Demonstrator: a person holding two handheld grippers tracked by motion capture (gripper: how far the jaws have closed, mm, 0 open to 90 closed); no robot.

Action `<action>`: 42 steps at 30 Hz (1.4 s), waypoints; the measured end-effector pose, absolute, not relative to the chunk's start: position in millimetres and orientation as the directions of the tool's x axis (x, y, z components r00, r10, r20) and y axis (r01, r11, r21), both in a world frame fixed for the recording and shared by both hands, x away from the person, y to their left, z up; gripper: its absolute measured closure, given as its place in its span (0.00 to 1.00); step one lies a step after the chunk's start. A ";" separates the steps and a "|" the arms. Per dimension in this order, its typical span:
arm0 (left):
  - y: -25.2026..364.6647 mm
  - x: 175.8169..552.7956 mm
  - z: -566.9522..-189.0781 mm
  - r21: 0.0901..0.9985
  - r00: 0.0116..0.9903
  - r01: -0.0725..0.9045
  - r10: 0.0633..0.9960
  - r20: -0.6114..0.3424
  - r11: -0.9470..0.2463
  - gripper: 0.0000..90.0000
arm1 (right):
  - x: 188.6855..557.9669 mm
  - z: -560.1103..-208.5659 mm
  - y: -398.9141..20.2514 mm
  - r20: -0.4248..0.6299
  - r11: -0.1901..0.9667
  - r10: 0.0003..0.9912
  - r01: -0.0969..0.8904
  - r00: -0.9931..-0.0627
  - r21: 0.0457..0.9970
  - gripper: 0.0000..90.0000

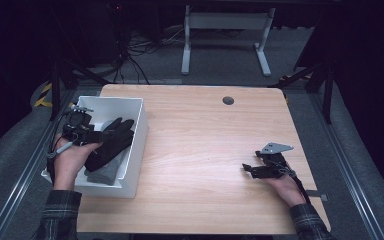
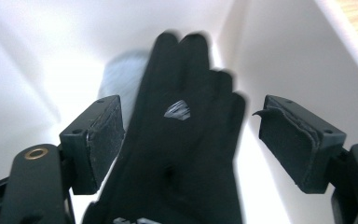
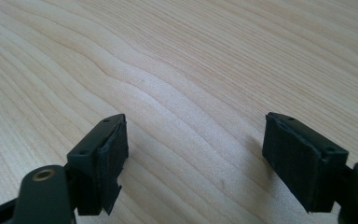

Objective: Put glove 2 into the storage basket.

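Observation:
A black glove (image 1: 112, 140) lies in the white bin (image 1: 136, 150) at the table's left, on top of a folded grey cloth (image 1: 105, 173). My left gripper (image 1: 98, 136) hangs inside the bin, just over the glove. In the left gripper view the glove (image 2: 182, 140) runs up between the two pads, which stand wide apart and do not press on it; the grey cloth (image 2: 116, 74) shows behind it. My right gripper (image 1: 247, 169) rests low over the bare wood at the table's right, open with nothing between its fingers (image 3: 196, 158).
The wooden table (image 1: 205, 140) has a round cable hole (image 1: 228, 100) near its far edge. The bin's white walls (image 2: 289, 56) rise close around the left gripper. A white desk frame (image 1: 225, 30) and cables stand on the floor beyond the table.

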State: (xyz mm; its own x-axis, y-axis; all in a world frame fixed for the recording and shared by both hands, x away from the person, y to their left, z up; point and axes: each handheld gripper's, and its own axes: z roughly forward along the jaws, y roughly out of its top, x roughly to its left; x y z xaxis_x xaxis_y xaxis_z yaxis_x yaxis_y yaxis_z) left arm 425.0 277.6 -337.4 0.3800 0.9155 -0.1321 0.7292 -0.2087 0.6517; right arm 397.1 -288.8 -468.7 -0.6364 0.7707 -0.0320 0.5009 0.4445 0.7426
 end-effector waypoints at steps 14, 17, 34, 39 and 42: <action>197.2 413.5 -308.8 0.736 0.592 0.609 0.787 -0.174 -0.296 0.25 | 396.9 -468.7 -288.8 -0.032 0.444 0.772 0.502 -0.635 0.742 0.25; 176.2 409.8 -307.6 0.746 0.628 0.589 0.756 -0.181 -0.310 0.25 | 396.9 -468.7 -288.8 -0.032 0.444 0.772 0.502 -0.635 0.742 0.25; 77.8 396.2 -341.9 0.755 0.763 0.512 0.620 -0.181 -0.410 0.21 | 396.7 -468.8 -288.5 -0.031 0.444 0.770 0.502 -0.637 0.742 0.24; 57.4 393.3 -366.4 0.746 0.780 0.493 0.607 -0.150 -0.448 0.18 | 396.7 -468.8 -288.5 -0.031 0.445 0.770 0.502 -0.637 0.742 0.24; 49.8 392.4 -378.4 0.739 0.789 0.483 0.599 -0.135 -0.469 0.17 | 396.7 -468.8 -288.5 -0.030 0.444 0.770 0.502 -0.637 0.742 0.24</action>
State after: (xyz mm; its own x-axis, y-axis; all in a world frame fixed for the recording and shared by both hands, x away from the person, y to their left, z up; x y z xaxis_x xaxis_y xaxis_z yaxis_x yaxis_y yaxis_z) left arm 392.4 49.8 -378.4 0.7889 0.5994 -0.1354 0.4834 -0.4692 0.7390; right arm 396.7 -288.5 -468.8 -0.6371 0.7702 -0.0302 0.5020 0.4443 0.7420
